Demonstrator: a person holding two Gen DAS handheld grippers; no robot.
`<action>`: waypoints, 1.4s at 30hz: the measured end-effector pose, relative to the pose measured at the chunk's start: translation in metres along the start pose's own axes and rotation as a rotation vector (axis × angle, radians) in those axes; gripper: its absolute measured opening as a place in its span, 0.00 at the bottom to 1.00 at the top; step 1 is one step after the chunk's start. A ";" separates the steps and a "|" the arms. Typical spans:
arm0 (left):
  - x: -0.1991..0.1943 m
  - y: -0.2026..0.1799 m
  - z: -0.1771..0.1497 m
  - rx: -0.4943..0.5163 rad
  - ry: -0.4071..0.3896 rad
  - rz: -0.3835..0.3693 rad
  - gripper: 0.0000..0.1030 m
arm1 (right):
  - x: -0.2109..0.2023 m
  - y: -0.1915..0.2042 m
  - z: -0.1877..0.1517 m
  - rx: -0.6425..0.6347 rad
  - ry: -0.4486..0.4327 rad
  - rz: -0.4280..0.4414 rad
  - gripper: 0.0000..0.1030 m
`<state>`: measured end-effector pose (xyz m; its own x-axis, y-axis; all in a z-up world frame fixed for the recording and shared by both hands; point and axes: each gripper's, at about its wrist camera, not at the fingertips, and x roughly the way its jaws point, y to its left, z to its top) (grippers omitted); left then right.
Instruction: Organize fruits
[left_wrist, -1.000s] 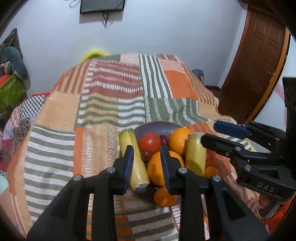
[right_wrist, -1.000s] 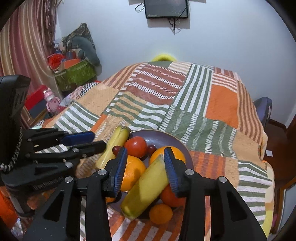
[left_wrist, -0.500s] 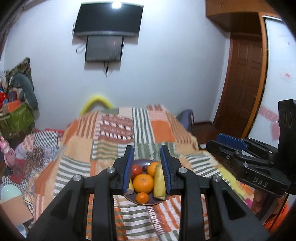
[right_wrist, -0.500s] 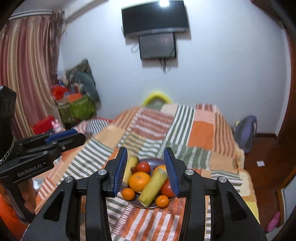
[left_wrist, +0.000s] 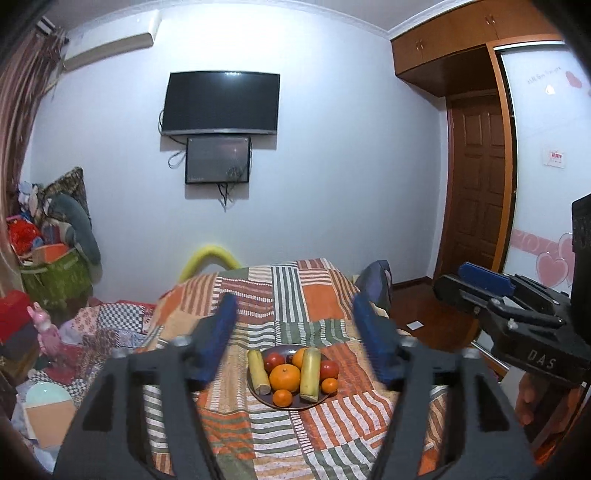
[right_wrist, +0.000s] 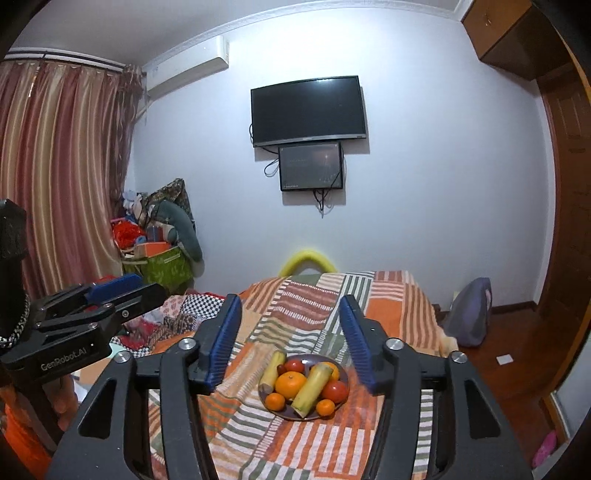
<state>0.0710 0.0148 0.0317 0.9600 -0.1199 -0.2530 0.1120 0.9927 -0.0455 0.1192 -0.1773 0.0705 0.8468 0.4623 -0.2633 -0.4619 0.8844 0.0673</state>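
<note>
White letters "DAS" are showing on the black body of the right claw (left_wrist: 476, 291), at 4 o'clock in the left wrist view. "GenRobot.AI" is reading in white on the left claw (right_wrist: 110, 291) body, at 8 o'clock in the right wrist view. The wardrobe-panel sign (left_wrist: 555, 158) is not resolving legibly.

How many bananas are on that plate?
2. One banana lies along the plate's left edge; the other banana lies diagonally across the middle, between the oranges. More could hide underneath.
</note>
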 end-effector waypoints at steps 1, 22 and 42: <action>-0.003 0.000 -0.001 0.000 -0.005 -0.002 0.76 | -0.001 0.001 -0.002 -0.006 -0.004 -0.009 0.60; -0.031 -0.009 -0.014 0.008 -0.044 0.060 0.99 | -0.028 0.006 -0.019 0.008 -0.065 -0.105 1.00; -0.027 -0.009 -0.016 0.000 -0.038 0.059 1.00 | -0.031 0.007 -0.022 0.008 -0.069 -0.105 1.00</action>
<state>0.0397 0.0086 0.0233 0.9739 -0.0606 -0.2186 0.0549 0.9980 -0.0318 0.0835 -0.1868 0.0579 0.9065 0.3702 -0.2029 -0.3679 0.9285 0.0507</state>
